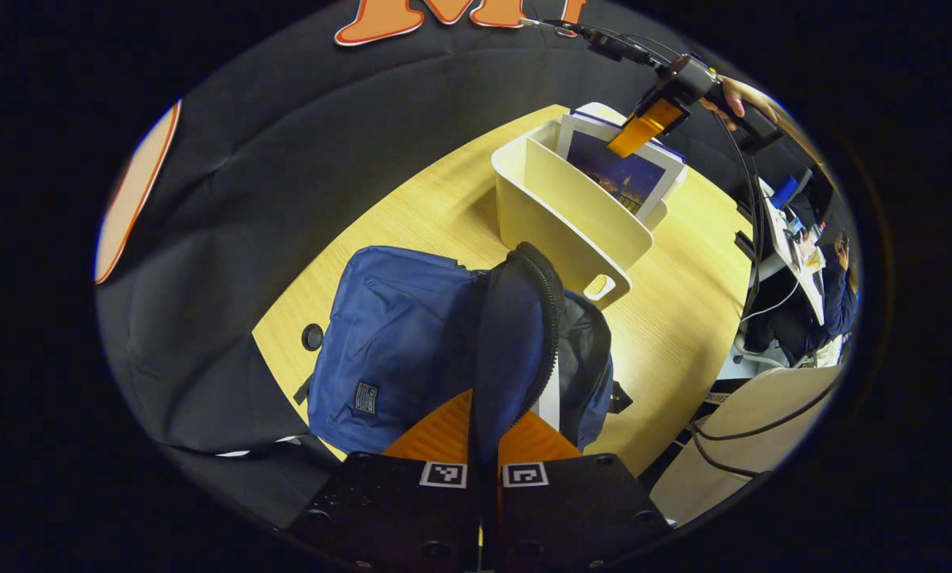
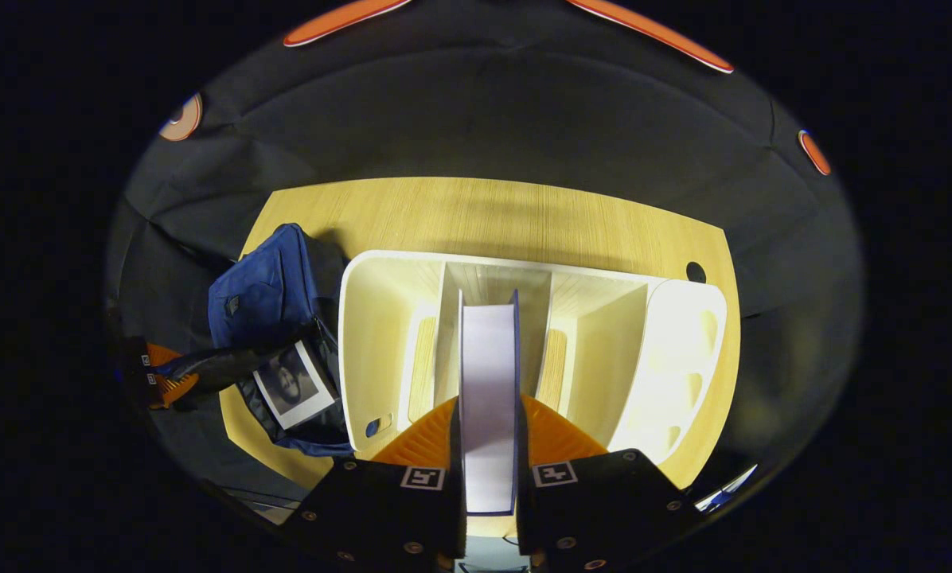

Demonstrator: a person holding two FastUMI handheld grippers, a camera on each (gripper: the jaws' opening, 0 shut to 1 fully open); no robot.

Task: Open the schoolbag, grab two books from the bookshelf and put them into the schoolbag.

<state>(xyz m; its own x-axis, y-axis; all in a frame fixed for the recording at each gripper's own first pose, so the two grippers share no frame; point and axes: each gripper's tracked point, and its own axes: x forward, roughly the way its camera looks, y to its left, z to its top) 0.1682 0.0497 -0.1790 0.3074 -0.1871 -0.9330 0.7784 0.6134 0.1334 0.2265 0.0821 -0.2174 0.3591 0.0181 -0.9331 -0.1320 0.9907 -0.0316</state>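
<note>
The blue schoolbag (image 1: 388, 342) lies on the wooden table (image 1: 683, 318), and my left gripper (image 1: 484, 414) is shut on its dark zippered flap (image 1: 516, 334), holding the bag's mouth apart. Behind it stands the white bookshelf (image 1: 563, 223). A book (image 1: 619, 171) with a night-city cover leans in it, with the right gripper (image 1: 643, 127) at its top edge. In the right gripper view, my right gripper (image 2: 488, 406) is shut on that book (image 2: 488, 358), seen edge-on over the bookshelf (image 2: 380, 318). Another book (image 2: 293, 386) with a grey picture lies inside the schoolbag (image 2: 265, 290), beside the left gripper (image 2: 161, 374).
A cable hole (image 1: 312, 337) is in the table left of the bag, and another hole (image 2: 695, 272) lies beyond the shelf. A hand (image 1: 735, 95) holds the right gripper, and cables (image 1: 754, 239) hang from it. A person (image 1: 838, 286) sits at a desk beyond the table's right edge.
</note>
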